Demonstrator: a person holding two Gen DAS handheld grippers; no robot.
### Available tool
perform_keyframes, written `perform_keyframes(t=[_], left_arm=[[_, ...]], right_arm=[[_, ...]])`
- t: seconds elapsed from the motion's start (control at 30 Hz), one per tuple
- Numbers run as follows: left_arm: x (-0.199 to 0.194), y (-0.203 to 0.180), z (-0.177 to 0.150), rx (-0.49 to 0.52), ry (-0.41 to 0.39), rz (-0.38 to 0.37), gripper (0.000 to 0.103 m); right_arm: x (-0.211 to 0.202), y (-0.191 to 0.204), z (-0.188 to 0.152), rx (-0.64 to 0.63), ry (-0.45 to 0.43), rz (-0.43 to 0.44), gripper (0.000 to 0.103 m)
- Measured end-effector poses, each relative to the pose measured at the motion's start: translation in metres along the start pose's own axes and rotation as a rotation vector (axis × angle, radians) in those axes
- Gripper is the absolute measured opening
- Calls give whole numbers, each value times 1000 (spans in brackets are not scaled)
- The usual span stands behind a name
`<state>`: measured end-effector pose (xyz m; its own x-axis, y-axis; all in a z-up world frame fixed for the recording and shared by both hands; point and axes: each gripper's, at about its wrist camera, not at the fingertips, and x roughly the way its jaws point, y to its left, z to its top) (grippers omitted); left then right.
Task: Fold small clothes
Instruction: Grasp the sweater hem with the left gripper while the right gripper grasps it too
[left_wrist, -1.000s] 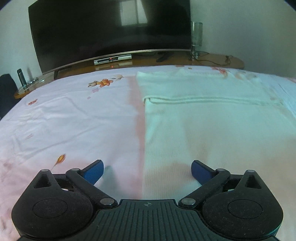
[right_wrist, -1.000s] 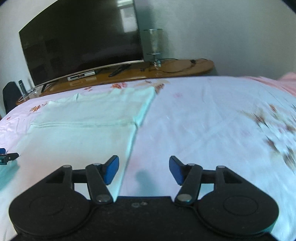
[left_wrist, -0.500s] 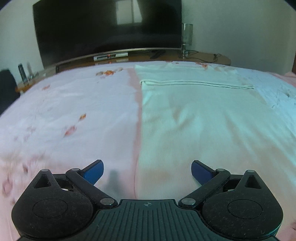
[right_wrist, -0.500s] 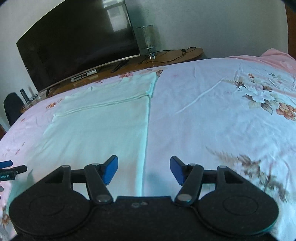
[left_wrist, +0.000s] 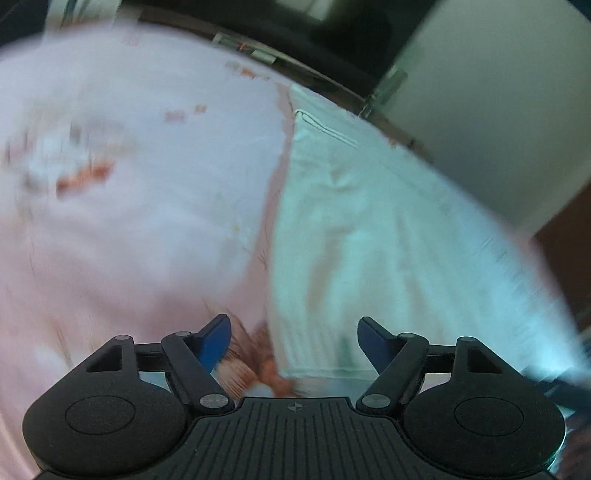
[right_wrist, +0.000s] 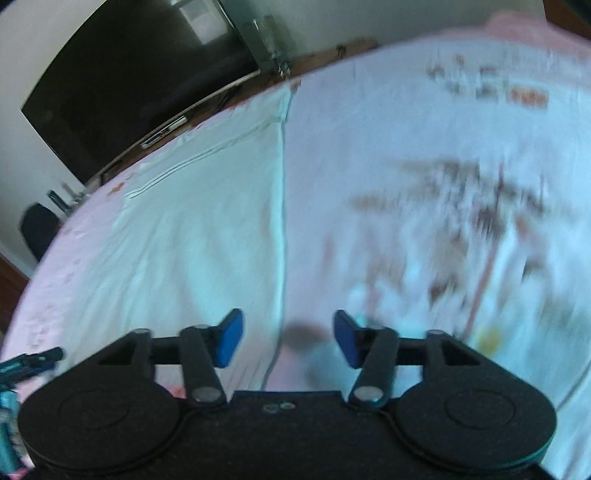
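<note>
The left hand-held gripper (left_wrist: 293, 339) stood released, its blue pads apart with nothing pressed between them; its jaws had just been closing. The near left corner of the pale garment (left_wrist: 369, 236) lay under the gap between the pads. In the left wrist view the garment's near hem ran from about 6 o'clock toward 4 o'clock, just in front of the right pad, and its left edge ran up toward 12 o'clock. The left pad (left_wrist: 216, 341) stood over the bedsheet (left_wrist: 129, 221), just left of the garment's edge.

The right hand-held gripper (right_wrist: 288, 338) was also released, pads apart and gripping nothing; its jaws had just been closing. In the right wrist view the garment (right_wrist: 192, 236) occupied the 9 to 12 o'clock area, and its right edge ran from about 12 o'clock down into the gap between the pads. The left pad stood over the garment, the right pad over the bare bedsheet (right_wrist: 424, 147).

The garment was pale, off-white with a mint cast, lying flat on the bed. A stitched seam crossed its far end. Fine ribbing showed near the hem. Shallow wrinkles marked its middle. Both views were motion-blurred, so finer detail could not be read.
</note>
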<state>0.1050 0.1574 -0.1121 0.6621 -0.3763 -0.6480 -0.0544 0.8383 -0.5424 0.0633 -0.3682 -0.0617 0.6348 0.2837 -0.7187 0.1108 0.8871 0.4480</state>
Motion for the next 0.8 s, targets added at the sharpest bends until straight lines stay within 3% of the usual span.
perform_keyframes(t=[0.07,0.1,0.17,0.2,0.5,0.6,0.7,0.73,0.77,0.8], left_arm=[[1,14,-1,-98,17,-85,70],[2,19,-2,-131,29,-110,61],[8,28,-4,-191,59,-164,53],[11,30,-6,-212,70,-188,53],[27,38,-6,-265,61,-259,50],[36,38,-1,-267,76,-255,35],[42,37,1,-264,85,-251,26],[42,35,1,-251,84,-237,21],[44,32,1,-235,84,-212,8],[45,31,2,-229,80,-201,6]], right_arm=[[1,-8,-7,87,8,41,48],[3,-11,-10,124,13,60,47],[6,-14,-15,173,17,104,47],[8,-14,-16,187,19,118,46],[26,-14,-17,221,61,219,34],[37,-17,-11,254,81,252,23],[47,-15,-8,257,99,264,10],[50,-14,-7,253,104,263,8],[51,-12,-7,249,105,262,7],[52,-10,-6,240,103,256,7]])
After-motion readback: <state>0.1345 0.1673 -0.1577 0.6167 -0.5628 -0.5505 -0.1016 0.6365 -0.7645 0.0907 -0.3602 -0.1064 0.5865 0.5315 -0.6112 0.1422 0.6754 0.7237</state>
